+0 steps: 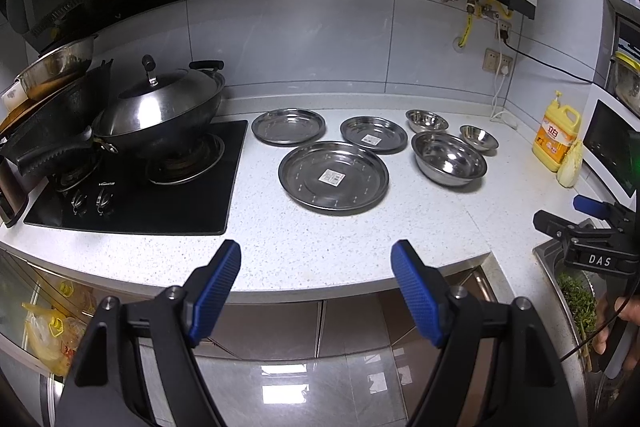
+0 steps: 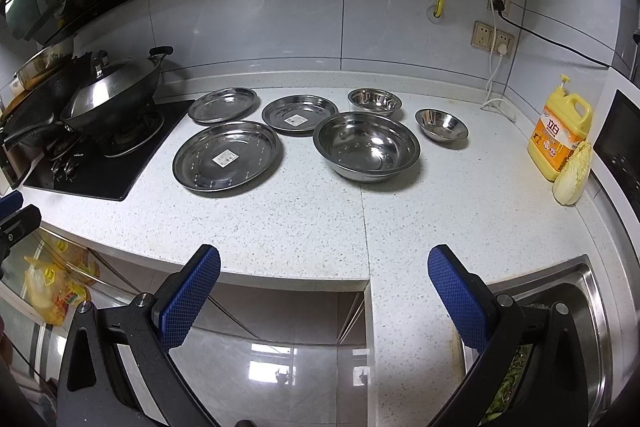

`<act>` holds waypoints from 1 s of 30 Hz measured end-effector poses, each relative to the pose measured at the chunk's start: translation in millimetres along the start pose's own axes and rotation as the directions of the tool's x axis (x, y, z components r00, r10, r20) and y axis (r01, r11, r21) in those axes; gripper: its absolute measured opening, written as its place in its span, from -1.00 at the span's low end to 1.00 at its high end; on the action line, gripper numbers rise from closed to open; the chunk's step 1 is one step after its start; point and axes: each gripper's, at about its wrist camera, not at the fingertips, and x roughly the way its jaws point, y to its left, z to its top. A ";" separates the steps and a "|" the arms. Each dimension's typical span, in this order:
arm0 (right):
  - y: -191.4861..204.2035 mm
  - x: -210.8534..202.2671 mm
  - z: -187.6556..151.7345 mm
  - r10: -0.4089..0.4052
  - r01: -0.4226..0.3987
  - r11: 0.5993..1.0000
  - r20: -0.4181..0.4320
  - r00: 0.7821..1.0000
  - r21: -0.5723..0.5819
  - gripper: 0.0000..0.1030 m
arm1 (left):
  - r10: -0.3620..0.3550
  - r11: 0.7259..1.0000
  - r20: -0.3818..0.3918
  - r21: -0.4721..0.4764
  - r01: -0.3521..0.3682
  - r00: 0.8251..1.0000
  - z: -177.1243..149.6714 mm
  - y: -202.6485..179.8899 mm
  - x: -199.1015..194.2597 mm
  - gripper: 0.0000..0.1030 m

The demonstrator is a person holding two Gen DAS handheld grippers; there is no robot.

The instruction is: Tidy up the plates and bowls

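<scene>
Three steel plates and three steel bowls are seen spread over the speckled worktop (image 1: 320, 239) in the middle of both frames, none stacked. The large plate (image 1: 334, 177) lies nearest the front edge, with a rear plate (image 1: 288, 126) and a labelled plate (image 1: 374, 133) behind it. To the right stand the large bowl (image 1: 449, 159) and two small bowls (image 1: 426, 120), (image 1: 479, 137).

The left hand-held gripper (image 1: 316, 285) is held released at the bottom of its view, nothing between its blue pads, short of the worktop's edge. The right hand-held gripper (image 2: 324, 291) is likewise spread wide and empty.

Only in the left wrist view is the right hand-held gripper seen from outside, at the right edge, with part of a hand (image 1: 618, 327) on its grip. Only in the right wrist view is the sink (image 2: 592, 291) rim shown clearly, at lower right.

The wok (image 1: 160, 115) at the left is covered by a lid. The greens in the sink are largely hidden behind a gripper arm. The detergent bottle (image 2: 560, 135) and a cabbage (image 2: 573, 173) stand at the right edge.
</scene>
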 end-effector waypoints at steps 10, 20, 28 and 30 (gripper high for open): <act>1.3 -1.6 -1.1 -0.005 0.005 1.000 0.003 1.000 0.004 0.98 | 0.000 1.000 -0.001 -0.004 0.000 1.000 -0.3 0.4 1.1 0.49; 2.1 -4.0 -2.3 -0.008 0.008 1.000 0.007 1.000 0.007 0.98 | -0.003 1.000 -0.002 -0.003 0.003 1.000 -3.0 1.3 2.5 0.49; 4.7 -8.0 -2.4 -0.015 0.015 1.000 0.009 1.000 0.008 0.98 | -0.007 1.000 0.000 -0.002 0.007 1.000 -5.4 0.6 0.6 0.49; 5.4 -8.9 -1.9 -0.016 0.016 1.000 0.010 1.000 0.010 0.98 | -0.008 1.000 0.000 -0.004 0.008 1.000 -5.3 0.5 0.4 0.49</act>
